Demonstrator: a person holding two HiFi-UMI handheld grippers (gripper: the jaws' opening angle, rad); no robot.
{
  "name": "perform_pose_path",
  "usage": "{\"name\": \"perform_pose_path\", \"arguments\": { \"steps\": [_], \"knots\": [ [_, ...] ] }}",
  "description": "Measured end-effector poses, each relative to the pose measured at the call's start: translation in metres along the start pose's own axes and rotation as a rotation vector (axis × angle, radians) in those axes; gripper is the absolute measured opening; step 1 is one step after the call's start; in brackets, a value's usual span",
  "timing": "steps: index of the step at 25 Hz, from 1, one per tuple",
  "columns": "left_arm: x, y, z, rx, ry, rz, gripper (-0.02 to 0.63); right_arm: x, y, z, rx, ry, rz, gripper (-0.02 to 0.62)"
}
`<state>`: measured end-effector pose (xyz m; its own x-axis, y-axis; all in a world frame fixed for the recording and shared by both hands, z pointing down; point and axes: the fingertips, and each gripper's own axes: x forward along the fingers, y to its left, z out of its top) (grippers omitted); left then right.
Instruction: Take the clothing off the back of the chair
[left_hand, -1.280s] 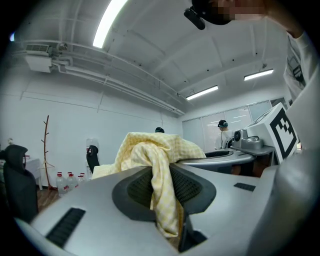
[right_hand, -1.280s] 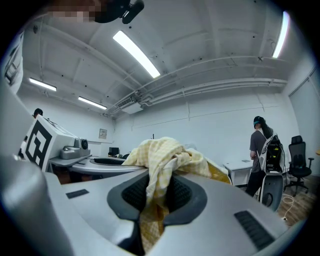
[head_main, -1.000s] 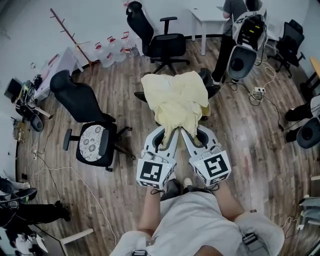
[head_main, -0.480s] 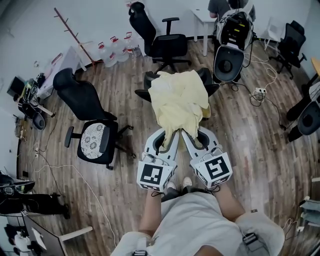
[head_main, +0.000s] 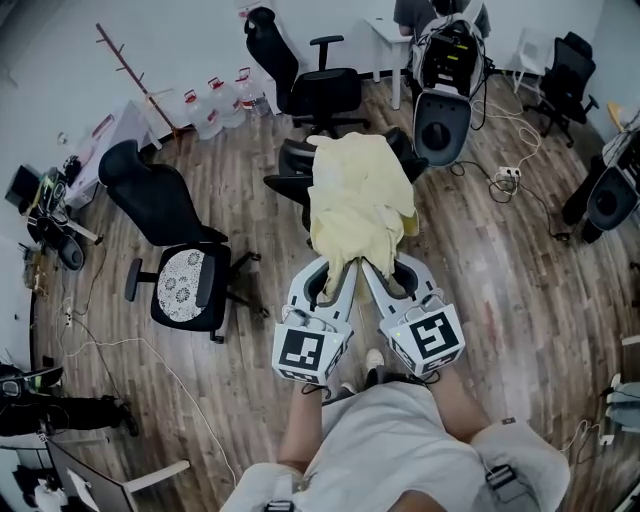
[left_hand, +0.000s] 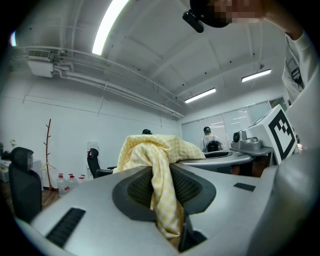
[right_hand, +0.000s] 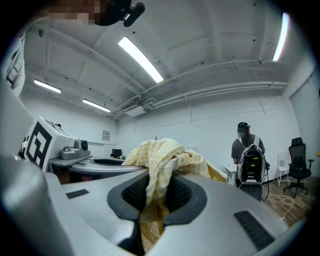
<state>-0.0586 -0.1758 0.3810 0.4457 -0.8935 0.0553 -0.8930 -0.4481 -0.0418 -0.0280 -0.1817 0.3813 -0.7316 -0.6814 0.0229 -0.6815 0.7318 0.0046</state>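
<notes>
A yellow checked garment (head_main: 358, 205) is clamped at its near end by both claws. The jaws of the left gripper (head_main: 335, 272) are closed on one fold of the cloth, and those of the right gripper (head_main: 383, 272) on another fold just beside it, as is shown plainly in the two gripper views. The rest of the garment is spread over a black chair (head_main: 288, 168) near the middle of the floor (head_main: 500, 290), with parts of the chair seen at its left and far sides. Whether the cloth rests on the chair back or hangs clear cannot be told. The floor is laid with wood-grain planks and bounded by white walls. A second black chair (head_main: 160, 205), with a patterned cushion (head_main: 185, 282) on its seat, is set toward the left edge of the floor, and a third chair (head_main: 315, 88) near the far edge. Large water bottles (head_main: 215, 105) are lined up along the far wall, beside a bare, branch-like coat stand (head_main: 130, 68). A power strip (head_main: 510, 180) with cables is laid on the planks toward the right edge. A white table (head_main: 385, 35) is placed against the far wall, and a person wearing a backpack (right_hand: 245, 147) is seen in the right gripper view. Long strip lights (right_hand: 142, 60) are fixed to the white ceiling.
</notes>
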Motion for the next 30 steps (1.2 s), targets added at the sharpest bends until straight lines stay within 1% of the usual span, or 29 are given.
{"name": "perform_pose_path", "arguments": {
  "steps": [11,17,25,30],
  "knots": [
    [-0.043,-0.002,0.009,-0.008,-0.019,-0.058,0.094,-0.016,0.041,0.010,-0.011,0.007,-0.062,0.063],
    [-0.069,-0.009,0.006,-0.018,-0.025,-0.090,0.094,-0.031,0.064,0.008,-0.014,0.014,-0.095,0.063],
    [-0.098,-0.024,0.002,-0.027,-0.027,-0.118,0.094,-0.054,0.088,0.005,-0.018,0.022,-0.118,0.063],
    [-0.116,-0.030,0.002,-0.026,-0.029,-0.129,0.094,-0.064,0.104,0.007,-0.026,0.014,-0.110,0.063]
  ]
}}
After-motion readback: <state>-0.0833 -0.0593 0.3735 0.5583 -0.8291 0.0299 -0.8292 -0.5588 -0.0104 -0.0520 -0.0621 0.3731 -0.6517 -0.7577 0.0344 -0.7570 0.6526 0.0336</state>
